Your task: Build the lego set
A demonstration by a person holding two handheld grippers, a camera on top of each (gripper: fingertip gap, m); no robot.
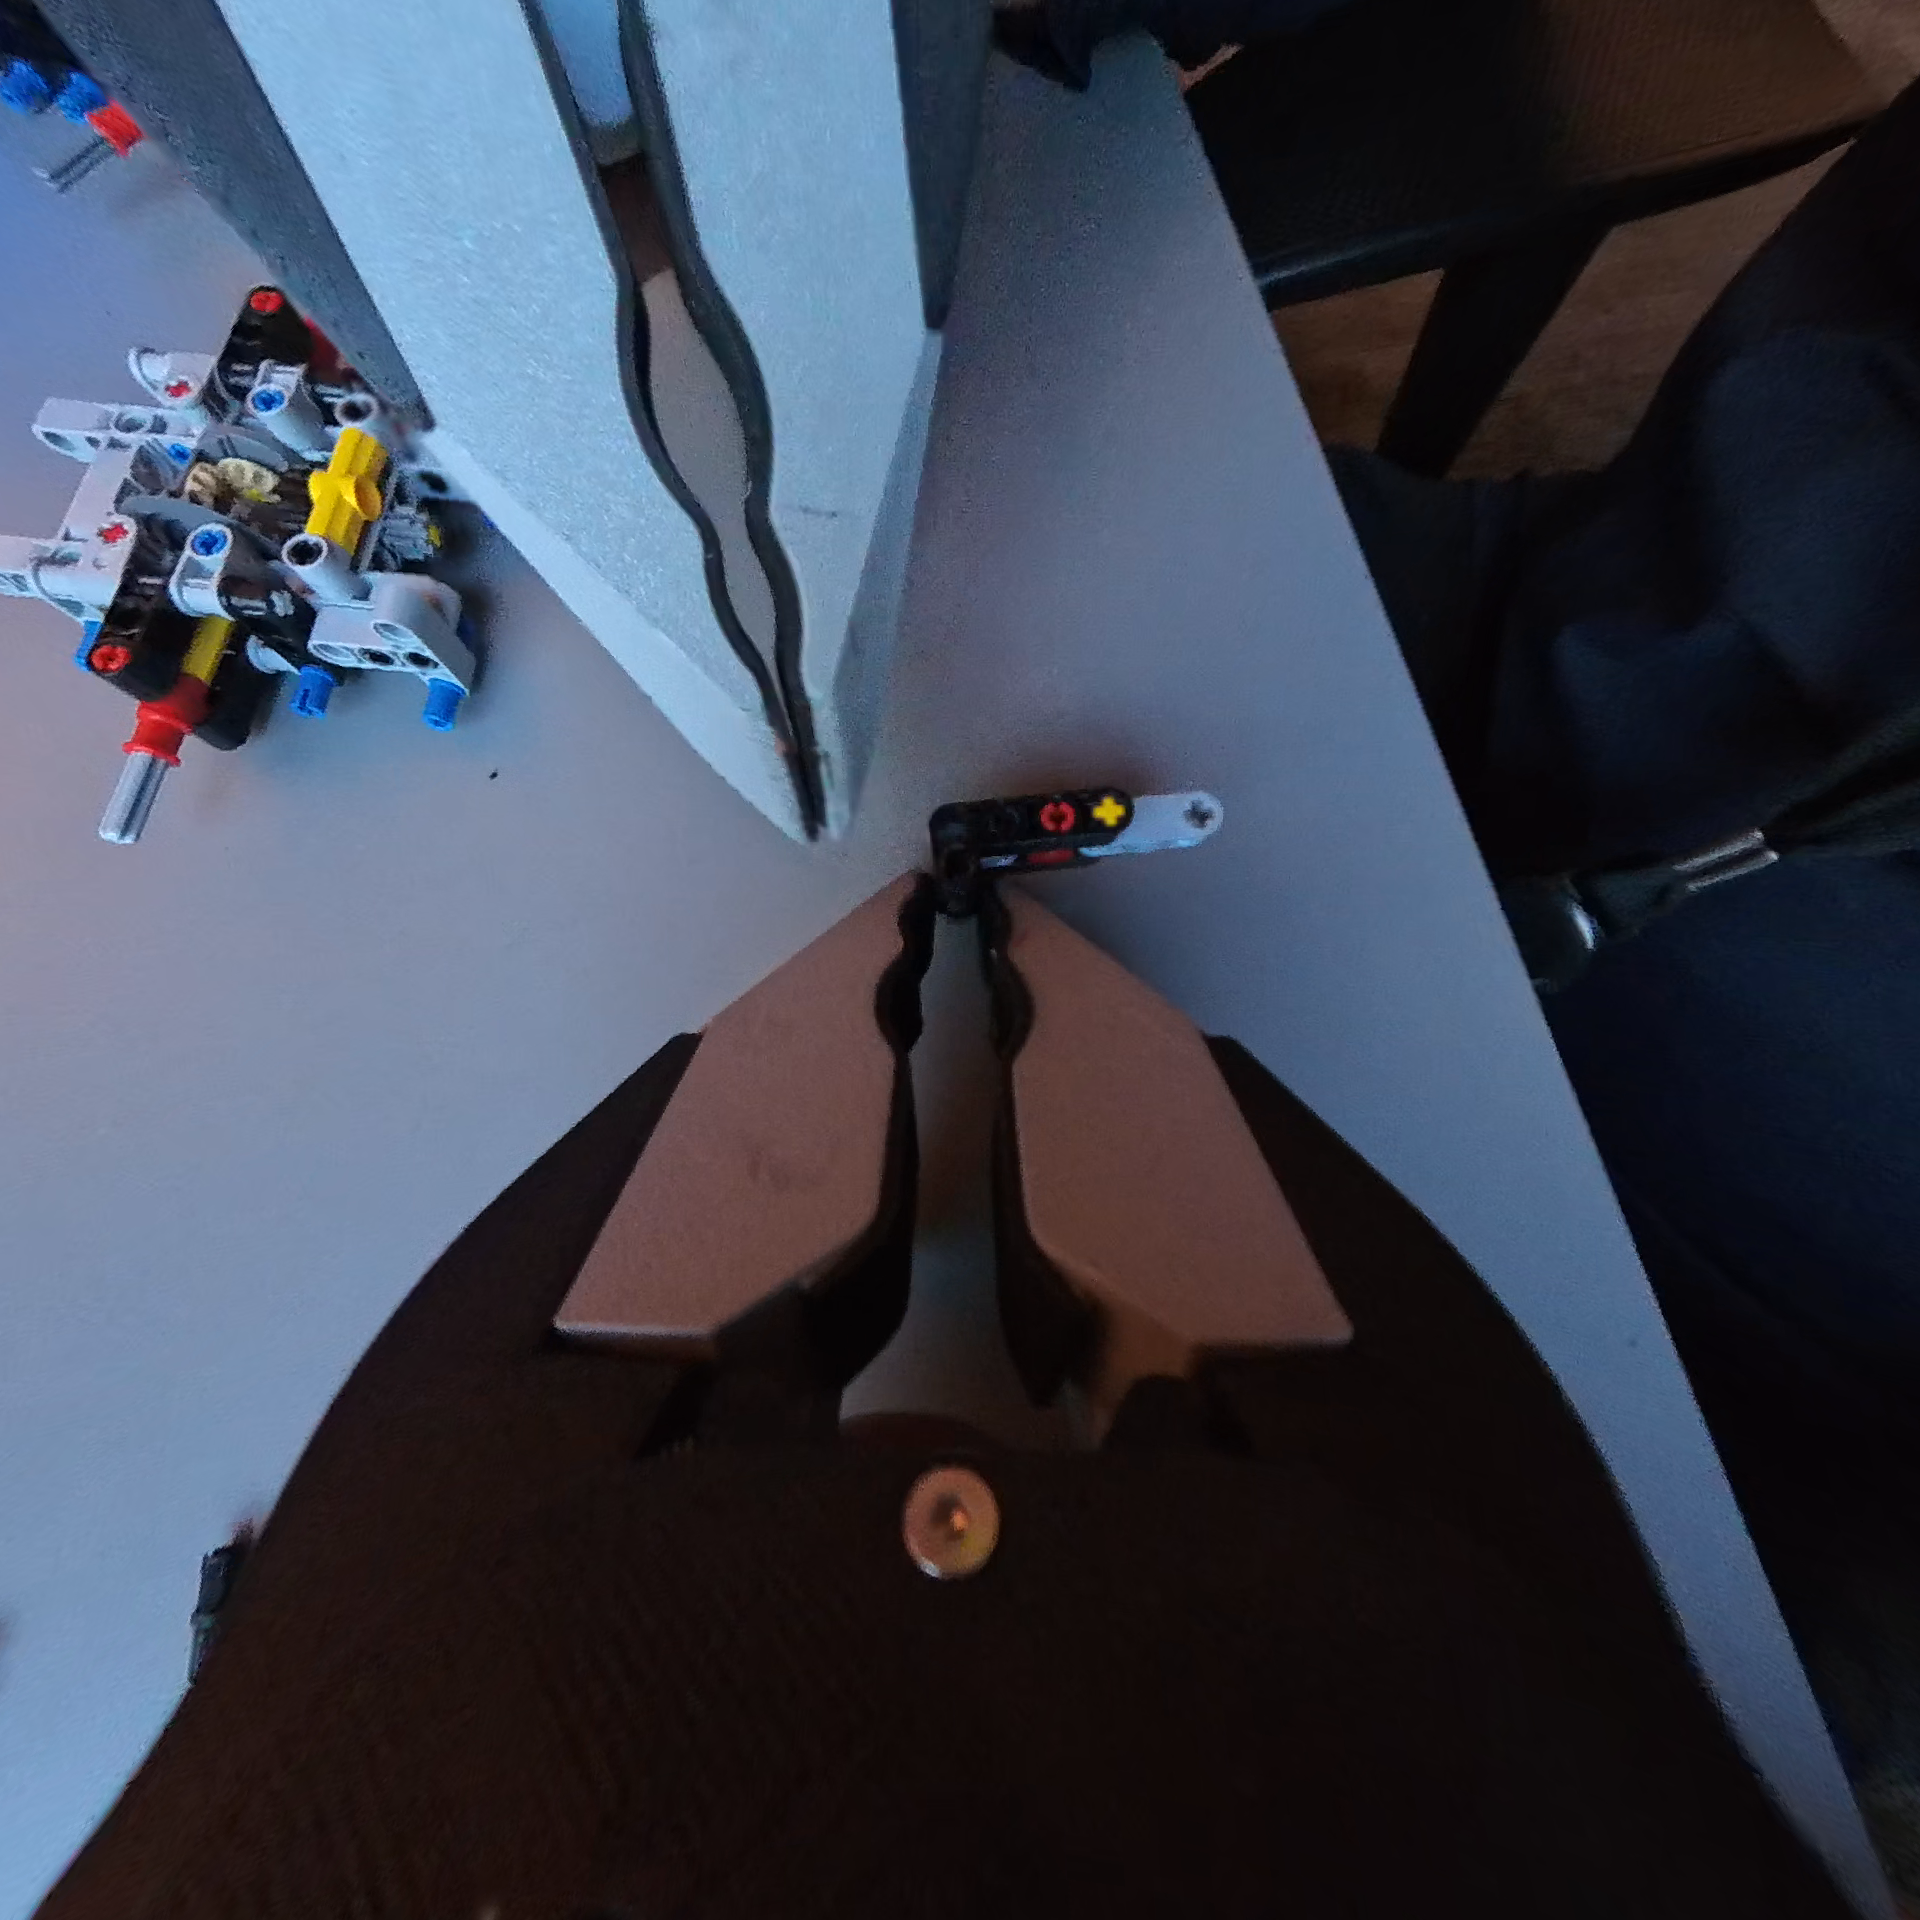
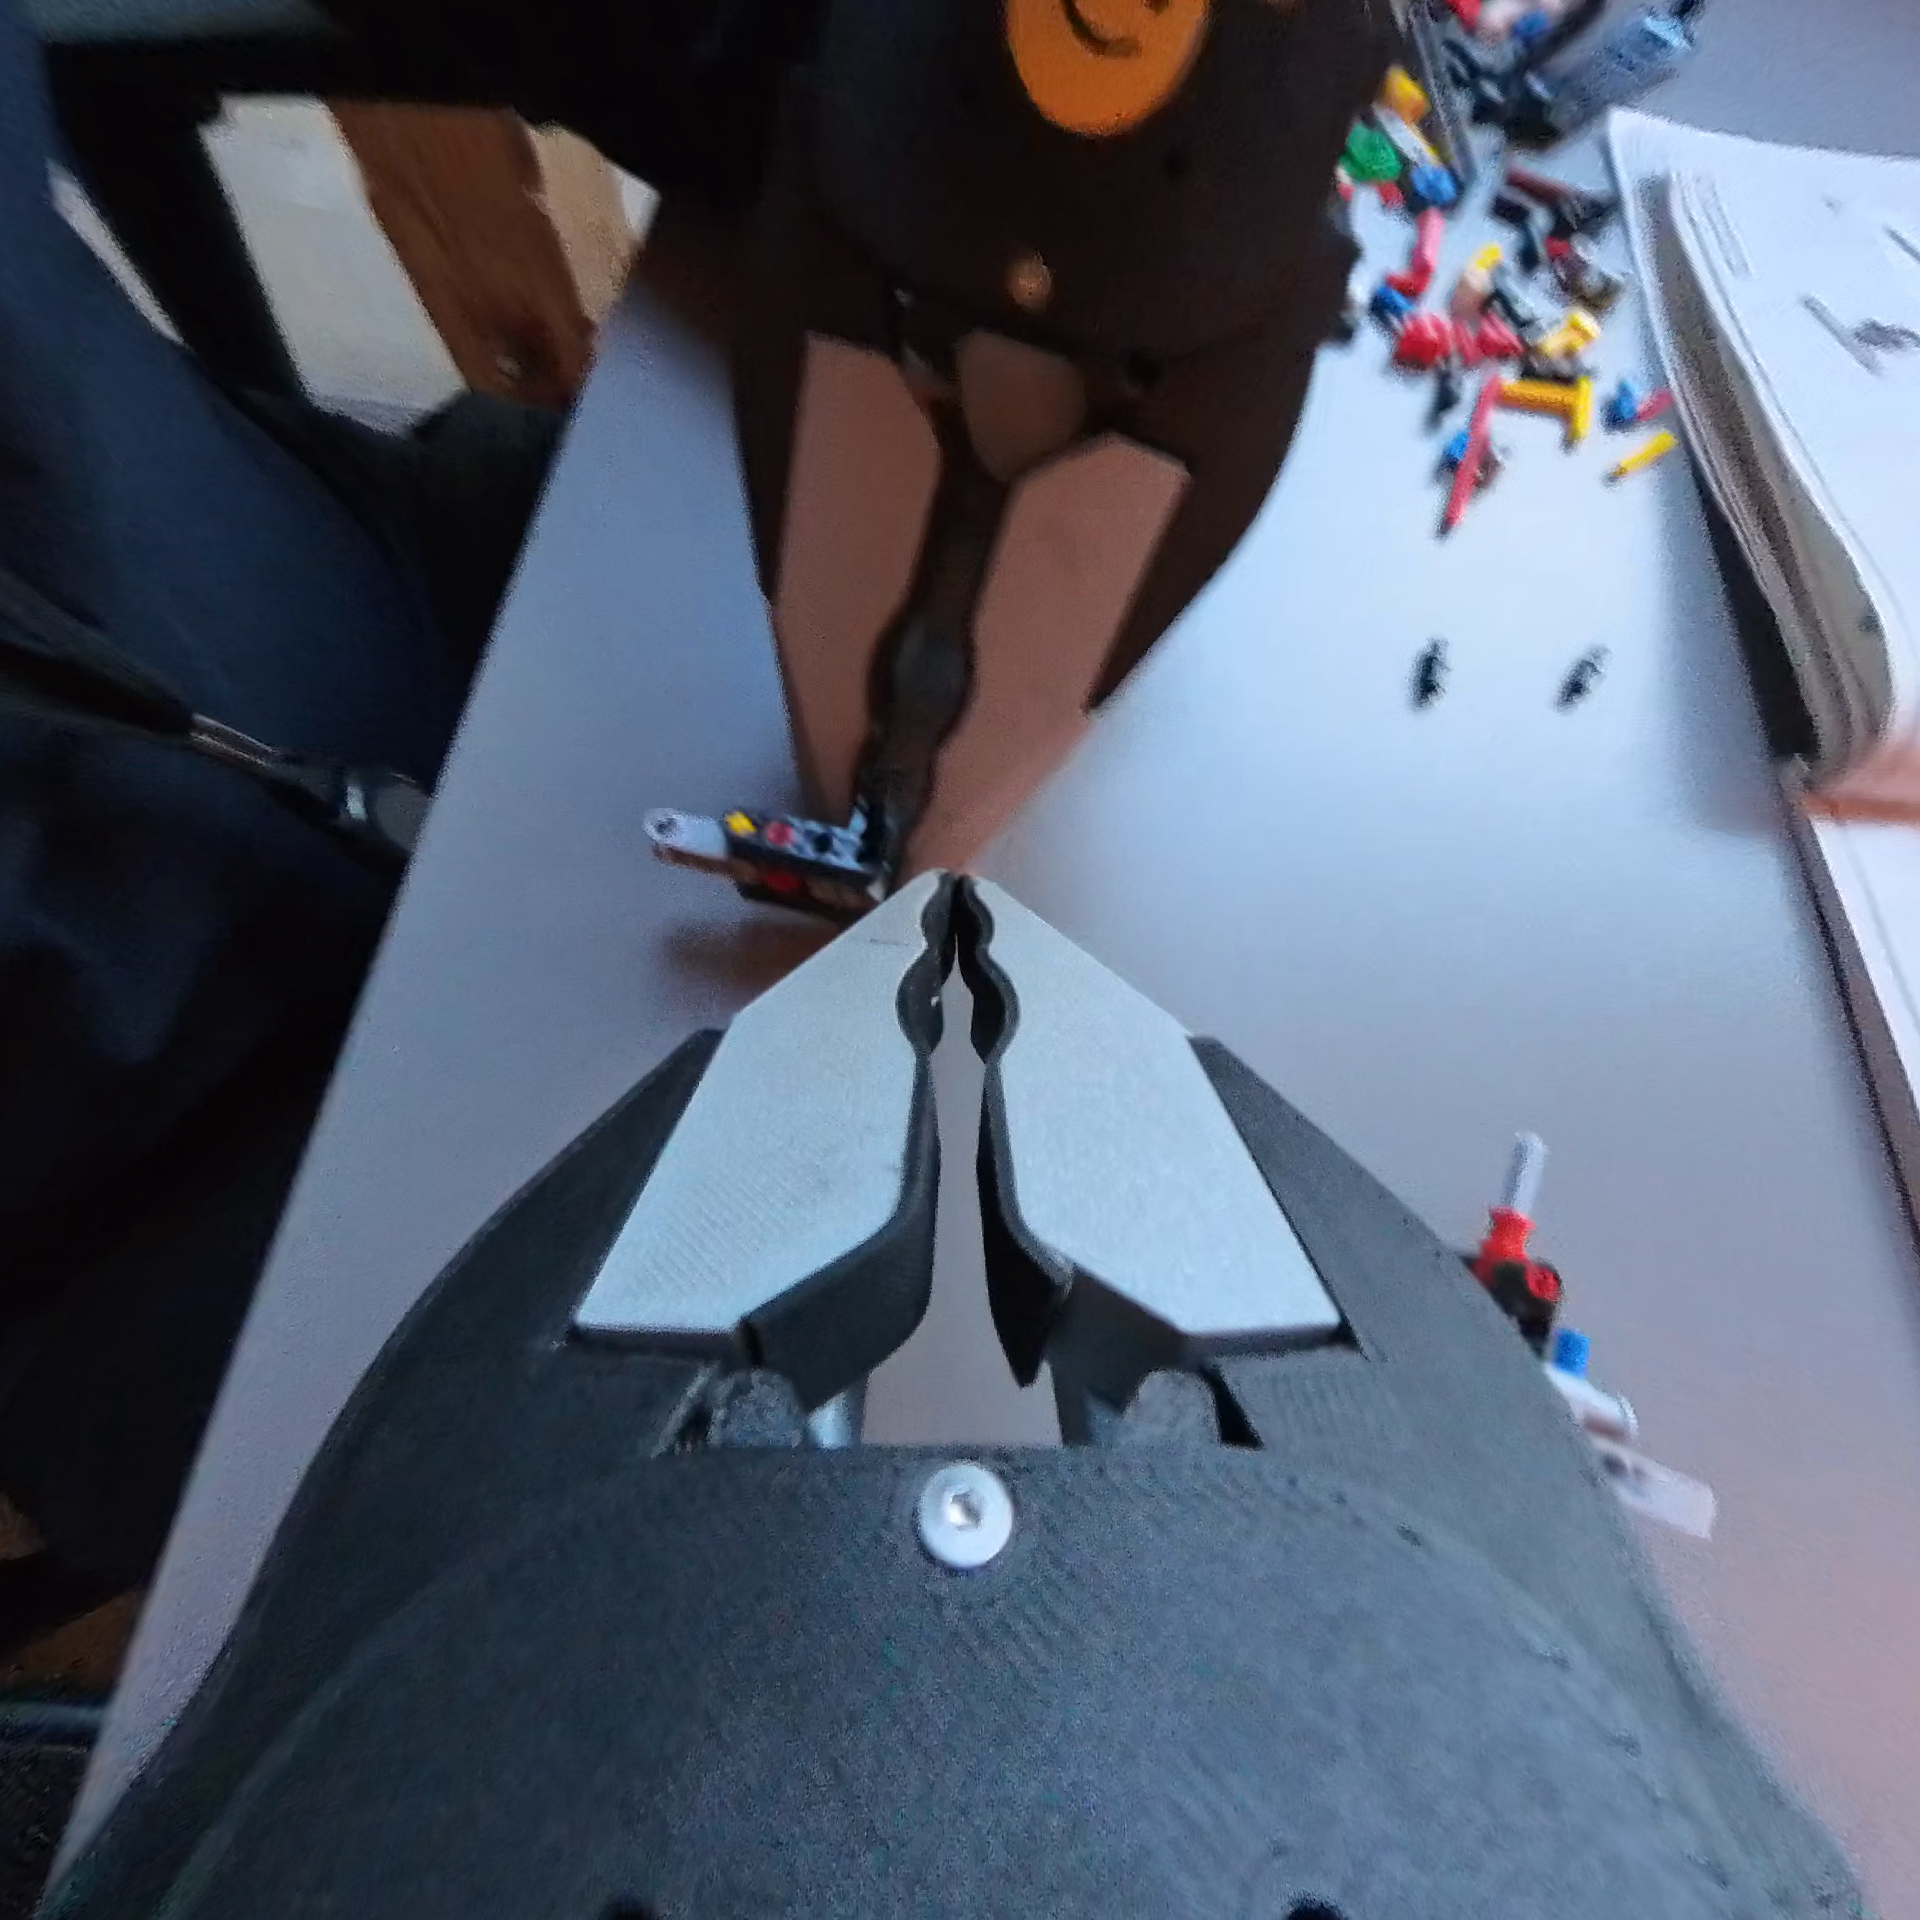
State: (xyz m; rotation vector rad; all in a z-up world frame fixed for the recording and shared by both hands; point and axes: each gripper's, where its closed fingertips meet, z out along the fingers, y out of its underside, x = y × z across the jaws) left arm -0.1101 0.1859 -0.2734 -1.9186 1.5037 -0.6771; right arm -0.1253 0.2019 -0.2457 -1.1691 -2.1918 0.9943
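A small building-brick assembly (image 1: 1060, 821), a black beam with a red pin, a yellow axle end and a light grey lever, is near the table's edge. My left gripper (image 1: 961, 899), with brown fingers, is shut on the black end of this assembly. The right wrist view shows the same grip (image 2: 883, 826), with the assembly (image 2: 790, 842) sticking out to the left. My right gripper (image 2: 954, 883), with grey fingers, is shut with nothing between its pads. Its tips point at the left gripper's tips from close by, and they also show in the left wrist view (image 1: 816, 821).
A larger grey, black and yellow brick assembly (image 1: 239, 520) lies on the white table (image 1: 520, 987). A pile of loose bricks (image 2: 1486, 312), two black pins (image 2: 1429, 670) and an open booklet (image 2: 1787, 364) lie farther off. A person's dark clothing (image 1: 1662, 727) is beyond the table edge. Less than 4 cm separates the two grippers' tips.
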